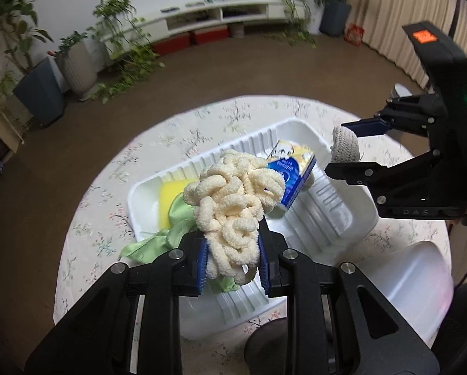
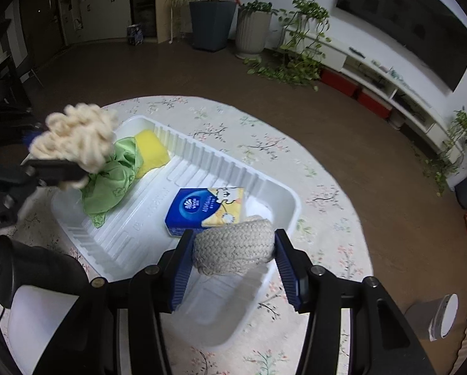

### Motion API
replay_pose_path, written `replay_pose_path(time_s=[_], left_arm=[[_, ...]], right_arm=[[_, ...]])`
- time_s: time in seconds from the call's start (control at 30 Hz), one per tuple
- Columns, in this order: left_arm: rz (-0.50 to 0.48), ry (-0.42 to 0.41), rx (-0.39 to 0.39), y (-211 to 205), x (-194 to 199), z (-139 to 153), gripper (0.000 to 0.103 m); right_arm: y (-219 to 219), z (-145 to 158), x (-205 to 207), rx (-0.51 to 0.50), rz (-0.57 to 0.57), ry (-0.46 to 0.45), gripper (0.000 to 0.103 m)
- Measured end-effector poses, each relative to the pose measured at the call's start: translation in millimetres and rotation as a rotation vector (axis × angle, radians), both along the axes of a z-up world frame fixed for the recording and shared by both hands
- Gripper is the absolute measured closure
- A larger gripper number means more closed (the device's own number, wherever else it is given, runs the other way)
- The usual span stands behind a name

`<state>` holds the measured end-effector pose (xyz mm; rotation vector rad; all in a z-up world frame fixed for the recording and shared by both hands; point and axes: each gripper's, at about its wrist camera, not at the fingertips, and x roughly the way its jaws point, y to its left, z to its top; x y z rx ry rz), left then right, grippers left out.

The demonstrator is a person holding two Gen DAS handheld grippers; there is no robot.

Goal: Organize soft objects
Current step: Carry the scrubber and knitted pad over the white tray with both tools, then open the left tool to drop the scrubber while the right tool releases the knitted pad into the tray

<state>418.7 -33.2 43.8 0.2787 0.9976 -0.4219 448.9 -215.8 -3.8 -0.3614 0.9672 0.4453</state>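
White ribbed tray [image 2: 202,153] on the floral-clothed table [image 2: 327,168] holds a yellow sponge [image 2: 153,150], green cloth [image 2: 111,181] and blue tissue pack [image 2: 202,207]; nothing blocks it. Left gripper [image 1: 233,250] pinches a cream looped bundle [image 1: 233,200] above the tray; right gripper [image 2: 233,259] clamps a grey knitted roll [image 2: 233,245] over its near end.

Tissue pack [image 2: 206,211], lying in the white tray [image 2: 220,162]: a round white emblem and the brand "Vinda" on its blue face; the smaller white print beside it and on the yellow cartoon face is too small to read. Right gripper [image 1: 346,150], seen from the left wrist: raised letters "DAS" on its black body. Tray floor: embossed marks, illegible.
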Motion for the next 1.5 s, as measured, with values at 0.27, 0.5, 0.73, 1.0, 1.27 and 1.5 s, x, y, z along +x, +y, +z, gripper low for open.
replay_pose_path(time_s=[0.27, 0.5, 0.73, 1.0, 1.27, 1.5], left_arm=[[-0.092, 0.075, 0.000, -11, 11, -18, 0.080], [-0.128, 0.121, 0.030, -26, 16, -37, 0.079], [-0.127, 0.156, 0.044, -27, 18, -50, 0.076], [-0.103, 0.162, 0.008, -22, 23, -49, 0.062], [-0.086, 0.147, -0.028, -16, 23, -40, 0.032], [-0.072, 0.122, -0.050, -12, 22, -32, 0.029]], right_arm=[[-1, -25, 17, 0.000, 0.018, 0.103, 0.050], [9, -45, 18, -0.040, 0.048, 0.157, 0.050], [10, -54, 21, -0.060, 0.043, 0.179, 0.049], [3, -61, 25, -0.047, 0.019, 0.189, 0.048], [8, -58, 24, -0.030, 0.032, 0.189, 0.025], [5, -44, 21, -0.018, 0.022, 0.152, 0.020]])
